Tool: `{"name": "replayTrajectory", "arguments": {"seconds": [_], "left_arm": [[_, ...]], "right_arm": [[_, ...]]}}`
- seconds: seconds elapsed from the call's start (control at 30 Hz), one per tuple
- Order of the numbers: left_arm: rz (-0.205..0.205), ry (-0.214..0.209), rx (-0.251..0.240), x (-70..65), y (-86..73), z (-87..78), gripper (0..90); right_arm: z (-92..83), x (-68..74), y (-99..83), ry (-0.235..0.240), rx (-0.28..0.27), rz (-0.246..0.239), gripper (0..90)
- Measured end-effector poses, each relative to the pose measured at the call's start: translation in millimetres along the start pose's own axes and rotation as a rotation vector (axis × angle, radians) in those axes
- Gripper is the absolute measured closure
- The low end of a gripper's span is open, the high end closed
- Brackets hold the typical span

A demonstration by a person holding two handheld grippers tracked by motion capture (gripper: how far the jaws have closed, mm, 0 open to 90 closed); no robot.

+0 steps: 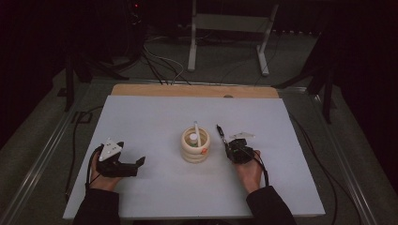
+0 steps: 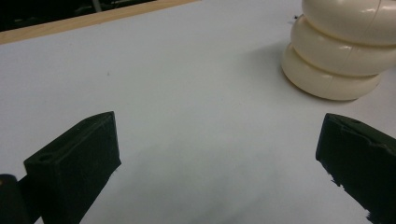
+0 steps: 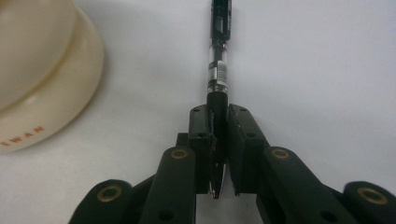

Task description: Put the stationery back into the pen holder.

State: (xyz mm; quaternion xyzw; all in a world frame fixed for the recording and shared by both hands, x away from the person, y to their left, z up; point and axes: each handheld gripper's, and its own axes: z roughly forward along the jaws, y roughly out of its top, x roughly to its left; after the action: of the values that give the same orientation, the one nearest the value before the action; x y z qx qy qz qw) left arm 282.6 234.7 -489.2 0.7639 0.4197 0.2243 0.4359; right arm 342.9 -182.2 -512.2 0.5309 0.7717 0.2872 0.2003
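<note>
I counted one black pen [image 3: 218,70] pinched in my right gripper [image 3: 219,116], one cream ringed holder [image 1: 195,145] with one white pen [image 1: 197,133] inside, and two grippers altogether, counting my left gripper [image 1: 133,165].

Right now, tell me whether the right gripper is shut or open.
Shut. In the right gripper view, the right gripper clamps its pads on the pen, which sticks out beyond them.

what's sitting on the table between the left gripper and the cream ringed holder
Nothing: in the high view, bare white table separates the left gripper from the cream holder. The left gripper view shows the same empty stretch.
</note>
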Motion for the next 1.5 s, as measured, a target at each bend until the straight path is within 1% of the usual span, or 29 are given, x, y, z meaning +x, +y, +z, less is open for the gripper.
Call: {"name": "replayTrajectory", "arguments": {"seconds": [0.07, 0.43, 0.63, 0.93, 1.1, 1.5], "left_arm": [[0.0, 0.0, 0.0, -0.1, 0.0, -0.1, 0.1], [-0.002, -0.001, 0.0, 0.0, -0.2, 0.6, 0.1], [-0.004, -0.001, 0.001, 0.2, -0.4, 0.5, 0.1], [-0.007, 0.001, -0.003, 1.1, -0.4, -0.1, 0.1], [-0.009, 0.0, -0.003, 1.7, -0.5, 0.1, 0.1], [-0.012, 0.003, -0.007, 2.0, -0.6, -0.4, 0.1]], "right_arm": [[-2.0, -0.2, 1.1, 0.007, -0.006, -0.001, 81.3], [-10.0, -5.9, 3.6, 0.011, -0.039, 0.0, 81.3], [-14.7, -8.1, 5.3, 0.024, -0.052, 0.005, 81.3], [-23.1, -8.2, 10.7, 0.036, -0.078, -0.004, 81.3], [-26.4, -9.0, 12.9, 0.047, -0.088, 0.003, 81.3], [-35.6, -11.3, 20.1, 0.064, -0.11, -0.003, 81.2]]}}
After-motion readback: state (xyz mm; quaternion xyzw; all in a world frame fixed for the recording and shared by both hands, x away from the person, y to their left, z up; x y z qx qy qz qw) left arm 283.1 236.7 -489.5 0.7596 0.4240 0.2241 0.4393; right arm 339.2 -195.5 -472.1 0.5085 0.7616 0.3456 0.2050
